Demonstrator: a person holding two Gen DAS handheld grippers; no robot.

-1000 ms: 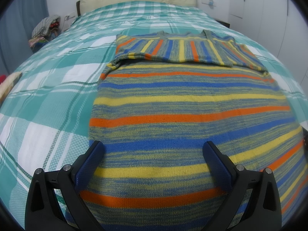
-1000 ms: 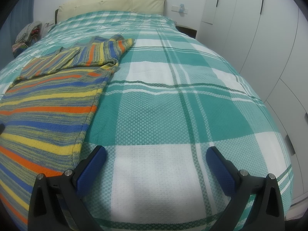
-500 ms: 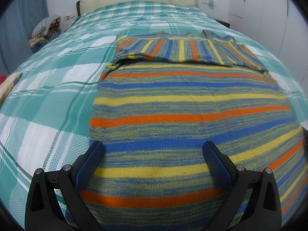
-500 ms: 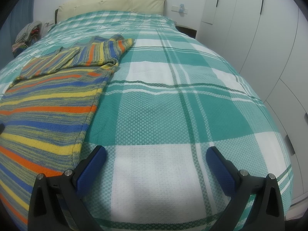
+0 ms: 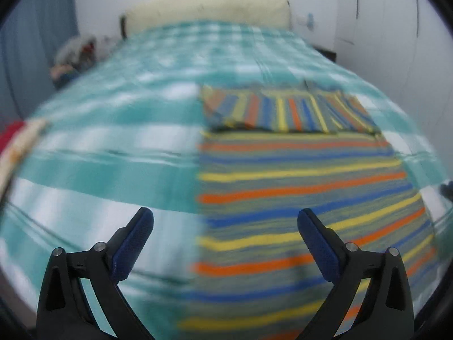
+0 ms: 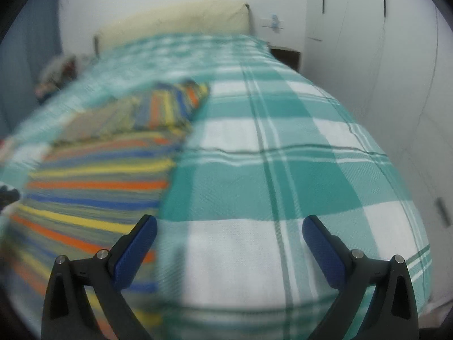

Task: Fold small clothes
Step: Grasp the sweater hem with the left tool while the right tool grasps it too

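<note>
A striped knit sweater (image 5: 297, 187) in blue, yellow, orange and grey lies flat on the bed, its sleeves folded across the top end (image 5: 286, 110). My left gripper (image 5: 225, 221) is open and empty, above the sweater's left edge near its lower end. The sweater also shows in the right wrist view (image 6: 99, 175), at the left. My right gripper (image 6: 229, 228) is open and empty, above the bedspread just right of the sweater's right edge. Both views are blurred by motion.
The bed has a teal and white plaid bedspread (image 6: 283, 141) and a cream headboard (image 5: 206, 8). White wardrobe doors (image 6: 368, 42) stand along the right. A pile of clothes (image 5: 76, 53) sits at the far left. A red and cream item (image 5: 17, 141) lies at the left edge.
Both grippers have moved: the left view has shifted left so the sweater's left edge now lies between the fingers. The right view has pulled back and tilted. Both stay open.
</note>
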